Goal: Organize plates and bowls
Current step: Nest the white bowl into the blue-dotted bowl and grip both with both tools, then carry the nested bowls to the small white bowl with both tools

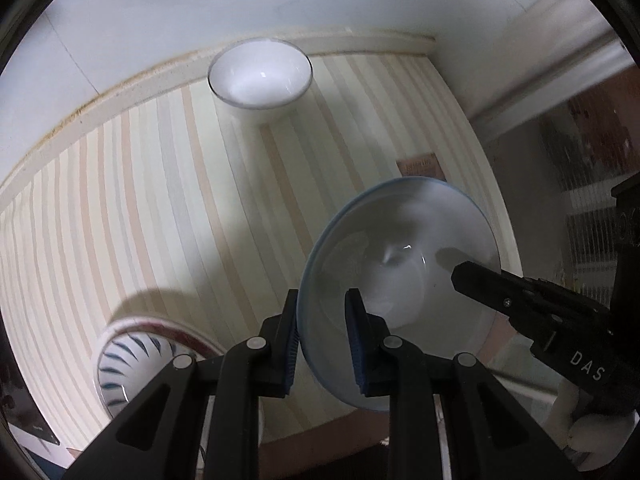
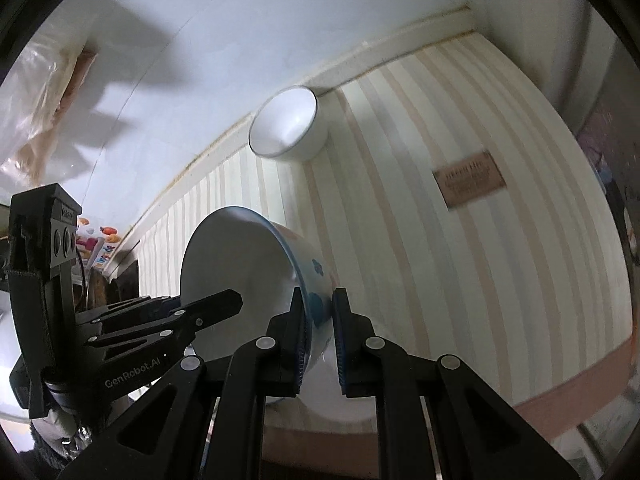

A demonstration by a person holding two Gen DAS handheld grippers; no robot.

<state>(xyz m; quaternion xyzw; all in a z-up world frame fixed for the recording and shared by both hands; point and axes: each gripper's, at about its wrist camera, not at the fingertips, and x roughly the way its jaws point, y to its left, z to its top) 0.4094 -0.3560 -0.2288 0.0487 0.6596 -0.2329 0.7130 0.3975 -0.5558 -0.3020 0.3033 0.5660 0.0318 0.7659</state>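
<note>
A blue-rimmed white bowl (image 1: 404, 256) with blue flowers on its outside (image 2: 248, 264) is held tilted above the striped mat. My left gripper (image 1: 322, 336) straddles its near rim, one finger outside and one inside, closed on the wall. My right gripper (image 2: 318, 332) grips the opposite rim the same way; it shows in the left wrist view (image 1: 520, 300). A plain white bowl (image 1: 260, 74) stands at the mat's far edge by the wall, also in the right wrist view (image 2: 286, 126). A bowl with blue stripes (image 1: 128, 364) sits on a red-rimmed plate (image 1: 168, 326) at the near left.
The striped mat (image 1: 160, 208) covers the table and ends at a white wall (image 1: 200, 4). A small brown label (image 2: 468, 184) lies on the mat at the right. A plastic bag (image 2: 36, 112) hangs at the far left.
</note>
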